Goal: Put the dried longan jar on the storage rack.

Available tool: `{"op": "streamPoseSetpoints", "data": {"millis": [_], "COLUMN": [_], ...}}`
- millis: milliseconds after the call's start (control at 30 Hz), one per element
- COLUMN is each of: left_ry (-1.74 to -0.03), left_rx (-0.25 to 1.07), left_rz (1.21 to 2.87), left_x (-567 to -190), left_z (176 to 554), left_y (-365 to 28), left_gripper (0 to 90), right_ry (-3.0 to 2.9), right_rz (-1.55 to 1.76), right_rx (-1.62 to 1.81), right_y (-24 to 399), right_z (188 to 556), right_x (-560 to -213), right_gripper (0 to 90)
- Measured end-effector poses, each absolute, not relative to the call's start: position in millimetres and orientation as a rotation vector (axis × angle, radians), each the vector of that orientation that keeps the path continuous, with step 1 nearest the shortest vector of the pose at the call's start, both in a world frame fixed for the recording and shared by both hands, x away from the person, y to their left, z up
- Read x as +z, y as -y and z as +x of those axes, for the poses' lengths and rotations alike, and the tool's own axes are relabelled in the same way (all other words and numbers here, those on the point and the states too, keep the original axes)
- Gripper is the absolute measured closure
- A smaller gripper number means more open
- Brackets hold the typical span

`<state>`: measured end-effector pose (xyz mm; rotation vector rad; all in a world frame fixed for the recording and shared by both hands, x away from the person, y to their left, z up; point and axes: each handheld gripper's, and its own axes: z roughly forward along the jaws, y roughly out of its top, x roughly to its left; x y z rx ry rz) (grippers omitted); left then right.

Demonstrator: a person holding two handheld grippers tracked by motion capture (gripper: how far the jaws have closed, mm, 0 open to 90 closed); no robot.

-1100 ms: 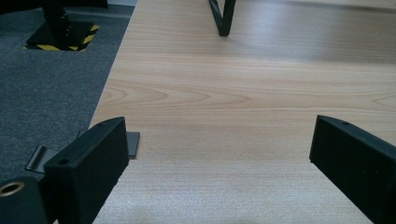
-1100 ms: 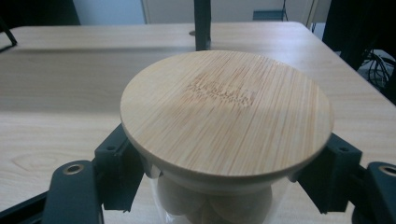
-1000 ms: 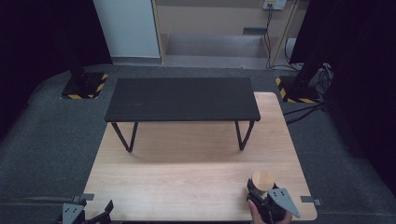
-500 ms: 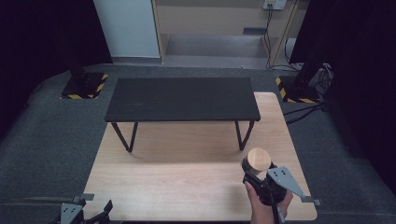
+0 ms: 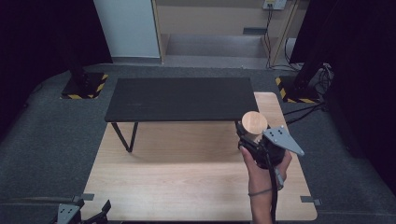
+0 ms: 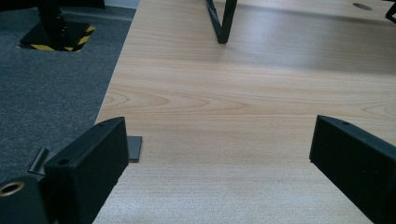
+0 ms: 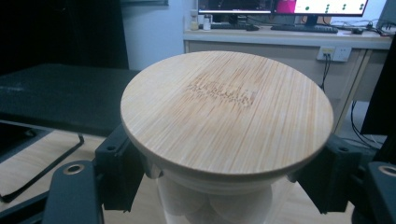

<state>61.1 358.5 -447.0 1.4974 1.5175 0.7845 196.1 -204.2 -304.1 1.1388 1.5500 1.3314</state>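
Above the bench's (image 5: 187, 186) right side, your right gripper (image 5: 250, 135) clamps a wooden-lidded jar (image 5: 254, 123); at the near left corner, your left gripper (image 6: 219, 154) gapes wide, holding nothing.

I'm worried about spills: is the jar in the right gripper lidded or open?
Lidded. A round bamboo lid sits flat on the jar, covering its mouth, while the right gripper clamps it below the rim.

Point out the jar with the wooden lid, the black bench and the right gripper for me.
jar (image 7: 226, 123), right gripper view, on the wooden lid's top.
black bench (image 5: 180, 98), high view, on its top.
right gripper (image 5: 250, 135), high view, between its jaws' tips at the jar.
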Motion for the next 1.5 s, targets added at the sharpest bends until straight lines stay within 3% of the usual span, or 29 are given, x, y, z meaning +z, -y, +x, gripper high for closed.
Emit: {"op": "streamPoseSetpoints", "data": {"millis": [800,1500], "left_ry": [-1.503,-1.51], "left_rx": [0.766,0.757], "left_rz": [1.493,1.478], "left_x": [-448.6,-451.5], "left_z": [70.3,75.6], "left_y": [-364.2,-369.9], "left_gripper": [3.4,3.4], "right_ry": [-1.63,-1.696], "right_rz": [1.152,1.236], "right_rx": [1.281,1.196], "right_y": [188.9,181.4], "right_z": [277.9,336.0], "right_x": [-266.3,-265.2], "right_gripper": [25.9,25.9]}}
